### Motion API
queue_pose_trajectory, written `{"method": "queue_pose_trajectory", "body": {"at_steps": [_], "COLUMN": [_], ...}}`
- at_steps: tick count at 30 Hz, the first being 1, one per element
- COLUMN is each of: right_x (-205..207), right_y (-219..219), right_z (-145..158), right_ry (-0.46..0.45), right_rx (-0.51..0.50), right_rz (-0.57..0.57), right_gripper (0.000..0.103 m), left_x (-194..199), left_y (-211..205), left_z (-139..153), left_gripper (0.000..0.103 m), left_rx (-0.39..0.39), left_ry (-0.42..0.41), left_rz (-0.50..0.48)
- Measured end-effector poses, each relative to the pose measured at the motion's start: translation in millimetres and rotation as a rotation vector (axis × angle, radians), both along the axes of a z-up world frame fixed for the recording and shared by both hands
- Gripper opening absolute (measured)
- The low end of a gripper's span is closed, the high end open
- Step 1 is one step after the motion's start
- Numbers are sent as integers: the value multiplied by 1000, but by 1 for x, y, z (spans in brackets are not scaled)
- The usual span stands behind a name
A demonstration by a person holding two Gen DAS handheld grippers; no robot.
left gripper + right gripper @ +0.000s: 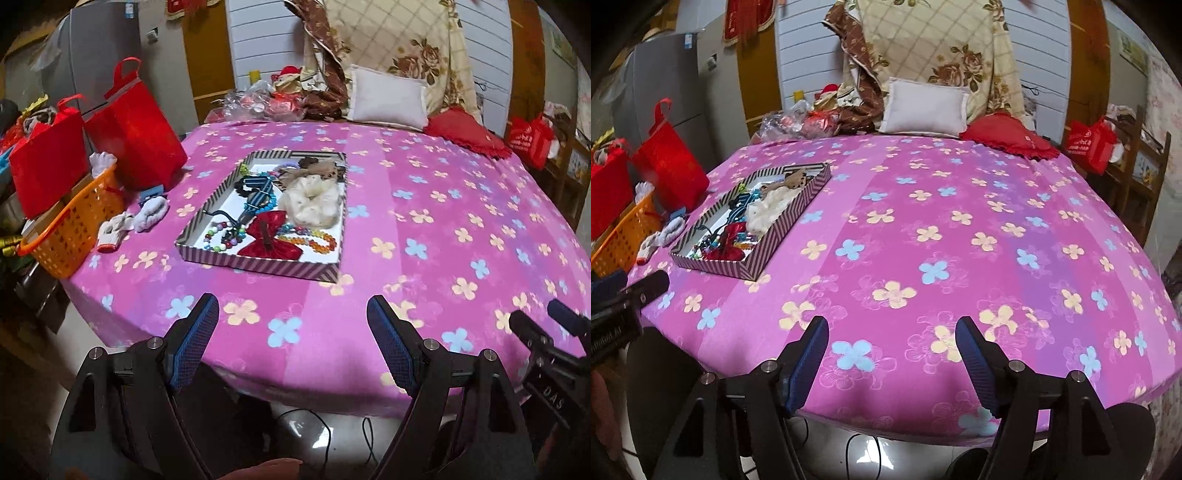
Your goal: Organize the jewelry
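Note:
A shallow striped tray [258, 264] lies on the pink flowered cloth [424, 229], left of the table's middle. It holds a red bow [271, 236], a cream scrunchie [314, 201], bead bracelets [317, 236] and a dark striped hair piece [256, 192]. My left gripper [293, 317] hangs open over the table's near edge, short of the tray, nothing between its fingers. In the right wrist view the tray [753, 258] sits far to the left. My right gripper [892, 336] is open over bare cloth [960, 240] at the near edge, empty.
Two red gift bags [136, 136], an orange basket [70, 229] and white gloves [147, 214] crowd the table's left edge. Pillows [386, 98], a red cushion [465, 134] and plastic wrapping line the far side. Cables run on the floor below the table.

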State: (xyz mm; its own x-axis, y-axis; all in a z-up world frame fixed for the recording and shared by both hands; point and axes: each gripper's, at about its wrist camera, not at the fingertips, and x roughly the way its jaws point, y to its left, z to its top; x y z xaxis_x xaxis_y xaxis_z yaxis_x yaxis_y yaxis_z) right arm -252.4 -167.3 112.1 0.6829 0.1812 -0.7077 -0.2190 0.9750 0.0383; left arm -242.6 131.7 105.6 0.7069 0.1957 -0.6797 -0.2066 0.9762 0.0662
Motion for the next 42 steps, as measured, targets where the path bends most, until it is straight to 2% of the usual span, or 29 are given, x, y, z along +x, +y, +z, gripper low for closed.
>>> {"method": "queue_pose_trajectory", "body": {"at_steps": [7, 29, 36, 42], "right_x": [2, 1, 18, 16], "right_y": [-3, 5, 11, 20], "right_z": [-3, -15, -5, -10], "right_ry": [12, 33, 64, 73], "right_rx": [0, -22, -30, -50], "right_rz": [-17, 1, -16, -14], "right_gripper": [69, 69, 69, 69], "left_x": [2, 7, 10, 10], "left_y": [-5, 2, 7, 13], "left_z": [-5, -14, -21, -22], "left_gripper": [83, 83, 83, 83], "left_rx": [1, -24, -60, -85], "left_ry": [19, 51, 82, 87], "left_rz": [-16, 27, 19, 23]}}
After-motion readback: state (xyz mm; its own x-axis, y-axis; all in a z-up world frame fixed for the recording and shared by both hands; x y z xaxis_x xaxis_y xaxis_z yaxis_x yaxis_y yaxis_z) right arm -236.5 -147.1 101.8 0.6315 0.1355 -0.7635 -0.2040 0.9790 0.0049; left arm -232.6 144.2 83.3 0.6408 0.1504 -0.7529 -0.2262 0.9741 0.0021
